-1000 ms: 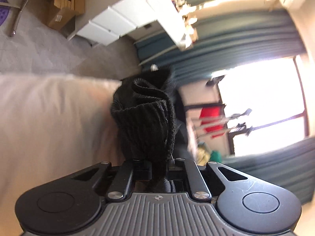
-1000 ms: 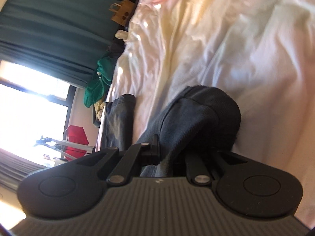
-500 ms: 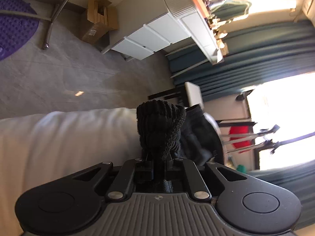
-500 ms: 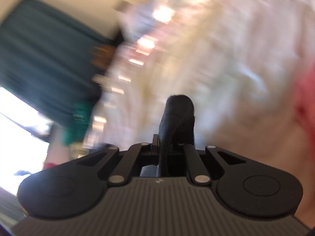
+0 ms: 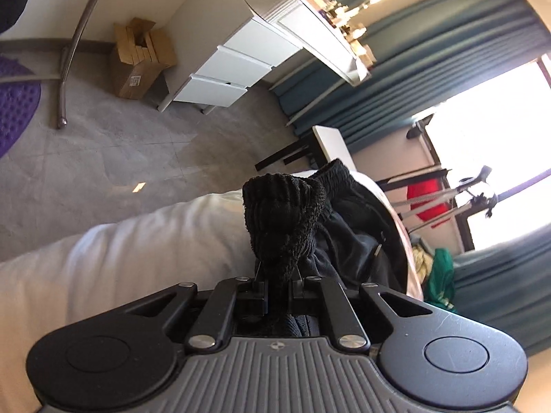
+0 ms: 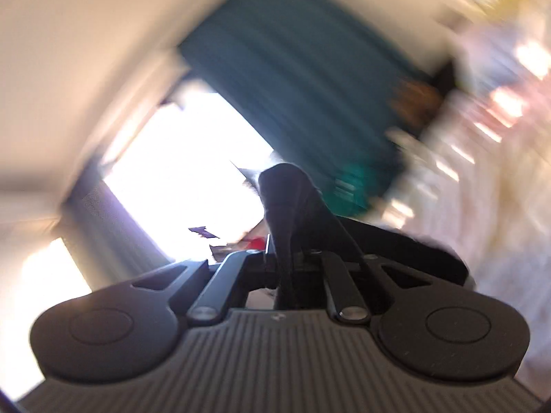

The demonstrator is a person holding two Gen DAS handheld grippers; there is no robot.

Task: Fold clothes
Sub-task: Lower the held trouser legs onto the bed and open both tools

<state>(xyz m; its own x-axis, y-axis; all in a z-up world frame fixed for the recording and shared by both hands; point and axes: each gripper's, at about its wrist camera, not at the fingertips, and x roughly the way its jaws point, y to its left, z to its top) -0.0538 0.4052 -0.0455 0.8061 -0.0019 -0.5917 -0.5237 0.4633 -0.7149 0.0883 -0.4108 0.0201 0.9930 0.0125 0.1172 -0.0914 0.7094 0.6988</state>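
Right hand-held gripper (image 6: 280, 261) swung up off bed toward window, clamping dark garment (image 6: 292, 199); left hand-held gripper (image 5: 277, 275) clamps black knit (image 5: 280, 220).

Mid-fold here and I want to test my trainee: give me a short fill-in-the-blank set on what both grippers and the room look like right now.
1. The left gripper is shut on a bunch of ribbed knit fabric coloured ____.
2. The cardboard box stands on the ____.
3. The right gripper is ____ on dark cloth.
4. The drawer unit is ____ in colour.

Missing words: black; floor; shut; white
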